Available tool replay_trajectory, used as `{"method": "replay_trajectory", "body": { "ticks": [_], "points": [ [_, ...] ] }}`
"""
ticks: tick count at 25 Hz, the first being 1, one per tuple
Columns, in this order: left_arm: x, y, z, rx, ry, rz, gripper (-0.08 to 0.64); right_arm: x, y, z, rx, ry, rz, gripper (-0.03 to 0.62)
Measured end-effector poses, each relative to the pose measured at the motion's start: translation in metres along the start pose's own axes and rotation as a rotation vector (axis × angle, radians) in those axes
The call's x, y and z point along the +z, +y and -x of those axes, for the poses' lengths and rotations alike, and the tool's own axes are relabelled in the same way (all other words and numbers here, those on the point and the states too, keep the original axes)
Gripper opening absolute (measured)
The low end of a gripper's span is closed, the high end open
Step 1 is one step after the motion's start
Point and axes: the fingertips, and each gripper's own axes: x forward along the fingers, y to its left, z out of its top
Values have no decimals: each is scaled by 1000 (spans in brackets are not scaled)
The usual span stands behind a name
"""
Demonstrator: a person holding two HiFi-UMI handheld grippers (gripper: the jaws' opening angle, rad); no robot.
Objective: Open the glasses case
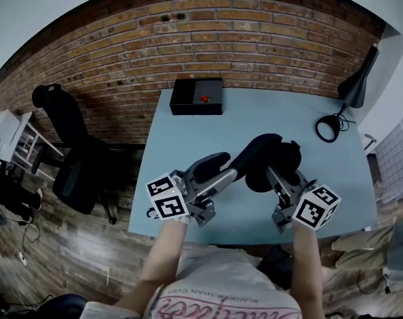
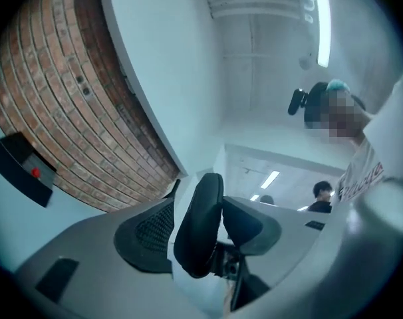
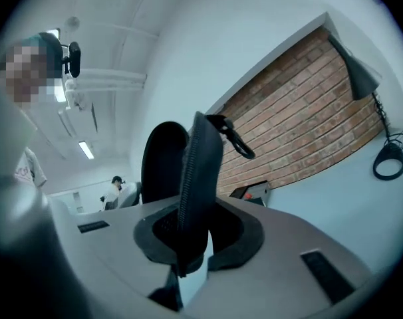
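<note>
The glasses case (image 1: pixel 261 151) is held over the near half of the pale blue surface (image 1: pixel 268 111), between both tools. The left tool (image 1: pixel 211 168) grips its 9 o'clock end, the pads pressing a black shell edge-on. The right tool (image 1: pixel 267 170) is clamped on the zippered rim at the 4 o'clock side. In the right gripper view the zip pull (image 3: pixel 233 140) hangs off that rim, and a second shell stands apart behind it.

The surface's near edge lies just at 6 o'clock of the tools. Bare surface runs toward 12 o'clock up to the black box (image 1: pixel 197 96) at the far edge by the brick wall (image 1: pixel 208 32). It is also bare toward 2 o'clock, up to the desk lamp (image 1: pixel 351 88). Beyond the 9 o'clock edge stands an office chair (image 1: pixel 75 158).
</note>
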Motion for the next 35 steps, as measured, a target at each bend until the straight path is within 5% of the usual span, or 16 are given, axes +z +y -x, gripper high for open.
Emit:
{"method": "replay_trajectory", "body": {
  "ticks": [8, 12, 14, 20, 35],
  "points": [
    [-9, 24, -10, 293, 154, -380, 261, 10, -35, 8, -286, -9, 70, 49],
    [1, 25, -12, 429, 142, -570, 258, 15, -41, 13, -411, -40, 165, 49],
    [6, 28, -11, 492, 127, -621, 195, 19, -40, 16, -447, -56, 206, 49],
    [11, 42, -4, 605, 106, -627, 8, 27, -36, 21, -525, -78, 268, 50],
    [-5, 39, -10, 584, 177, -662, 7, 5, -48, 23, -600, -1, 124, 49]
  ]
}}
